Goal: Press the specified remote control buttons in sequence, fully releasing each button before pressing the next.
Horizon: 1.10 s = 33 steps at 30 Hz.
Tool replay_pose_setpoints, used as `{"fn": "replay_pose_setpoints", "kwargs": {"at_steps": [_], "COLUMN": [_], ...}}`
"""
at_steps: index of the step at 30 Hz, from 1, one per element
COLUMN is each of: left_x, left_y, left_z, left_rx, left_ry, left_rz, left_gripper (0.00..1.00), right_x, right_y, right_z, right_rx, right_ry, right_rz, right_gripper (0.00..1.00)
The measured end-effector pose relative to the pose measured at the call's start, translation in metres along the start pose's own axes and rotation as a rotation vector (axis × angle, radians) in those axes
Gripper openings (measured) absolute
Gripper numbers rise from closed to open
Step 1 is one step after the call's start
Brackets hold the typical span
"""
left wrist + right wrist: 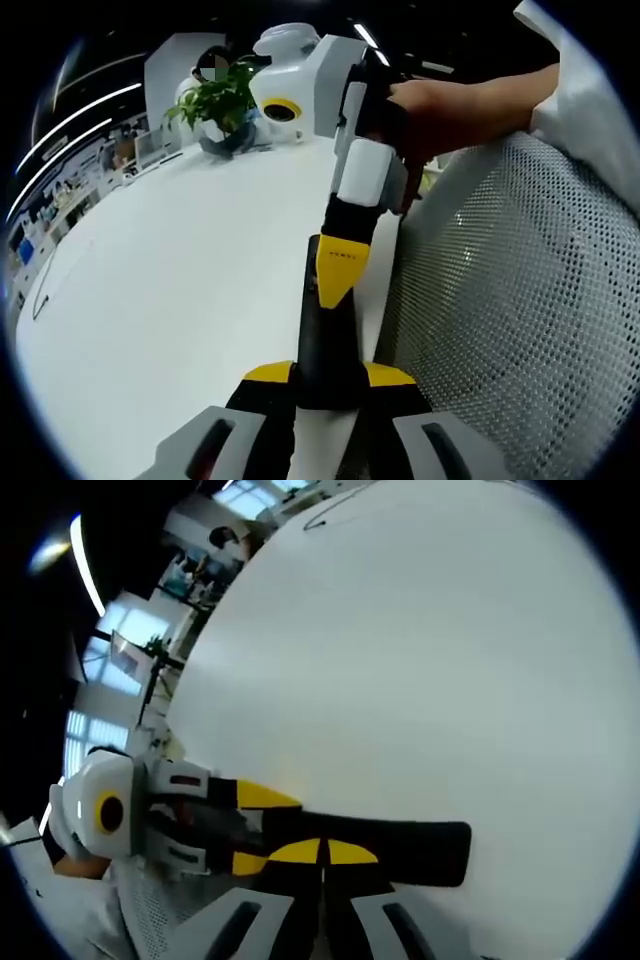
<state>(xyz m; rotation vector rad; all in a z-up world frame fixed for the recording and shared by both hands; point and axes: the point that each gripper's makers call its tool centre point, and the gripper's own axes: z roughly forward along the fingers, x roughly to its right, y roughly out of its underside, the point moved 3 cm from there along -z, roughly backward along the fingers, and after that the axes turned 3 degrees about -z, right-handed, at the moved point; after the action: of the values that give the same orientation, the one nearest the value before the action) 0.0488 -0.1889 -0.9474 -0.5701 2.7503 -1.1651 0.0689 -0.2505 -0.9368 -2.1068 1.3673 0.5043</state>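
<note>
Remote (330, 340) — long black bar — lies over the white table (170, 300), clamped btwn my left gripper (330, 385) jaws, far end held by my right gripper (345, 270). In right gripper view, remote (390, 848) runs crosswise above my right gripper (320, 865), jaws closed on it, left gripper (200, 820) gripping the other end.

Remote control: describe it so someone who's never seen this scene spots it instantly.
Start at the big white table. At its near edge, beside a white mesh chair back, the remote control is a long, slim black bar. The left claw holds one end and the right claw the other; it is the dark thing running between their yellow-tipped jaws.
</note>
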Motion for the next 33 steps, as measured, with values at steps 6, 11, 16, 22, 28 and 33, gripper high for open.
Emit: {"fn": "replay_pose_setpoints", "kwargs": {"at_steps": [6, 11, 16, 22, 28, 33], "left_x": [0.0, 0.0, 0.001, 0.0, 0.0, 0.0], "left_y": [-0.001, 0.0, 0.0, 0.0, 0.0, 0.0], "left_z": [0.001, 0.001, 0.0, 0.0, 0.0, 0.0], "left_rx": [0.001, 0.002, 0.002, 0.003, 0.001, 0.0], "left_ry": [-0.006, -0.006, -0.007, -0.004, -0.002, -0.002], "left_rz": [0.007, 0.005, 0.005, -0.005, 0.012, 0.009], "left_gripper": [0.24, 0.24, 0.24, 0.24, 0.24, 0.24], "right_x": [0.0, -0.008, -0.01, -0.01, -0.011, -0.009], "right_y": [-0.001, -0.006, -0.001, 0.0, 0.0, -0.001], "right_z": [-0.002, -0.002, 0.004, 0.006, 0.007, 0.007], "right_rx": [0.005, 0.045, 0.006, -0.004, -0.006, -0.008], "right_ry": [0.007, -0.032, -0.028, -0.014, 0.005, 0.005], "right_rz": [-0.03, -0.059, -0.073, -0.113, -0.143, -0.137], "right_gripper": [0.0, 0.0, 0.0, 0.0, 0.0, 0.0]}}
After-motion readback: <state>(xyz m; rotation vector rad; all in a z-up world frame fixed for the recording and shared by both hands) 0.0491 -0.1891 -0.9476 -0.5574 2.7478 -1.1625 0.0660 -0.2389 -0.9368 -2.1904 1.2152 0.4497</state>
